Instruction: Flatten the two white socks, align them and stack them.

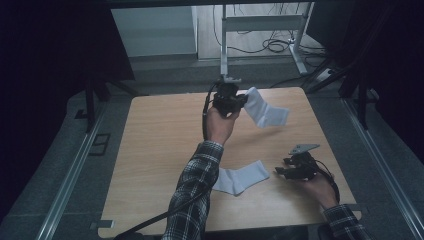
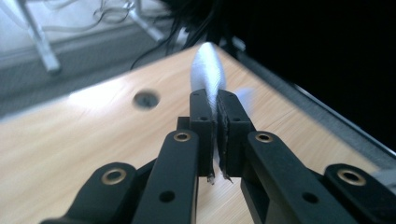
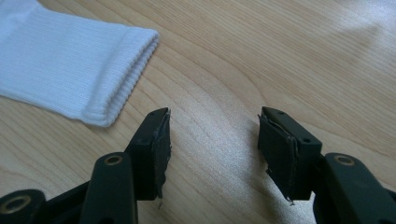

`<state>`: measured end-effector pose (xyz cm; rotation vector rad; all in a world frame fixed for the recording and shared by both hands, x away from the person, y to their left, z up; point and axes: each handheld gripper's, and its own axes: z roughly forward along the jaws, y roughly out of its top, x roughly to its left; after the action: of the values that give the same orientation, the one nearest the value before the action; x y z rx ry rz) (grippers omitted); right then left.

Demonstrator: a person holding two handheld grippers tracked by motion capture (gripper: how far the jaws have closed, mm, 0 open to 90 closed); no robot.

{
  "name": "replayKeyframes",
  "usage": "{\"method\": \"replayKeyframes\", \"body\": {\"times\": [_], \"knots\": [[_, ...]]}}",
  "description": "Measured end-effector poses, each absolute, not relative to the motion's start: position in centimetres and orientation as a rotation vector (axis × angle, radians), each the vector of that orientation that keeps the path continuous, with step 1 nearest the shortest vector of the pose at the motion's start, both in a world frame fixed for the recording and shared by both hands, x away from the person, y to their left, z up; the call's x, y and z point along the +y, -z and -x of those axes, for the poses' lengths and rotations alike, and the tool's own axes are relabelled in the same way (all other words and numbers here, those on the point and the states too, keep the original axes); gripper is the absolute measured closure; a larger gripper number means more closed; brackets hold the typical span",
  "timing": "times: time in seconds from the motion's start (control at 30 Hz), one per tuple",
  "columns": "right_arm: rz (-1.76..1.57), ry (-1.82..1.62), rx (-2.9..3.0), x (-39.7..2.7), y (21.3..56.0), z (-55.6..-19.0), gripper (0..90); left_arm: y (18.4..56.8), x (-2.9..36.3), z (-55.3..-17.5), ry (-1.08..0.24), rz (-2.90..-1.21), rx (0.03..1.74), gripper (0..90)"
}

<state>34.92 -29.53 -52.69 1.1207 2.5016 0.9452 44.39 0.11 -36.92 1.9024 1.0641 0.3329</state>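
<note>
**A:** What do the left tongs point(image 1: 235, 100) hold?

**B:** A white sock point(image 1: 265, 111), pinched tight by one end between the jaws. It hangs clear above the tabletop point(image 1: 160, 135), likely raised so it can be carried or laid flat.

**A:** And the right tongs point(image 1: 290, 167)?

**B:** Spread wide, empty, low over the wood. A second sock point(image 1: 240, 180) lies flat just beyond their left jaw, cuff toward them, seemingly within easy reach for a grab.

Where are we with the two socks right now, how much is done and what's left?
Done: the left gripper has one white sock pinched and lifted over the table's far side. In hand: that carry. Left: the second sock lies flat near the front; the right gripper is open beside its cuff, not gripping.
</note>
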Motion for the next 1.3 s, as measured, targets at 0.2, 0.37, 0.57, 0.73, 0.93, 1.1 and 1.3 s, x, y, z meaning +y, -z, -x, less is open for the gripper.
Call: {"method": "replayKeyframes", "body": {"times": [0.2, 0.37, 0.57, 0.73, 0.93, 1.1, 1.3], "knots": [[-1.119, -0.948, 2.5, -29.5, 52.7, -34.9, 42.9, 42.7, 3.8, -44.9, -0.285, -1.922, 1.204, 86.0], [-1.121, -0.952, 2.498, -29.5, 52.7, -34.9, 42.8, 45.9, 6.1, -44.8, -0.276, -1.926, 1.292, 85.9], [-1.122, -0.954, 2.497, -29.5, 52.7, -35.0, 42.4, 48.1, 8.0, -44.2, -0.283, -1.961, 1.341, 85.6], [-1.125, -0.958, 2.495, -29.6, 52.7, -35.0, 42.4, 50.0, 9.2, -43.2, -0.302, -2.031, 1.364, 82.9], [-1.128, -0.957, 2.492, -29.5, 52.7, -35.0, 42.5, 52.0, 10.0, -41.8, -0.356, -2.12, 1.354, 81.4], [-1.133, -0.958, 2.49, -29.5, 52.8, -34.9, 42.4, 53.0, 11.0, -40.6, -0.382, -2.113, 1.333, 79.0], [-1.133, -0.969, 2.489, -29.5, 52.8, -34.9, 41.0, 53.5, 11.9, -39.8, -0.462, -2.106, 1.302, 58.5]]}}
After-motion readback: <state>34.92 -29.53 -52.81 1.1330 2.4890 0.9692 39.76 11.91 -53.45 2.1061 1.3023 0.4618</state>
